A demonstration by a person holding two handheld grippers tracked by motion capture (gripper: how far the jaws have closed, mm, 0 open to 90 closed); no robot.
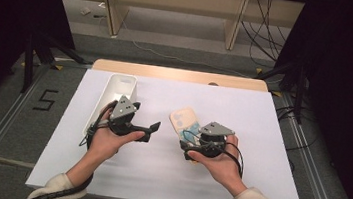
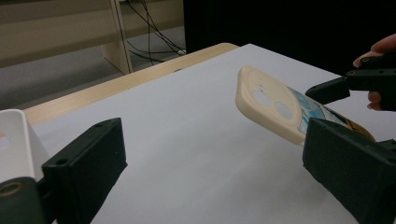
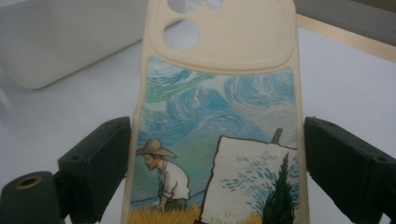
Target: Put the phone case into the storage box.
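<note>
A cream phone case with a painted scene of a man in a straw hat sits between the jaws of my right gripper, which is shut on its long edges. In the left gripper view the phone case is tilted, its camera end raised off the white sheet. The right gripper view shows the case close up, a black jaw pressed against each side. My left gripper is held to the left of the case, pointing toward it. It is open, with nothing between its jaws.
A long white bin stands at the table's back left, just behind the left hand. A white sheet covers the table, with a wooden strip at the far edge. Cables lie on the floor beyond.
</note>
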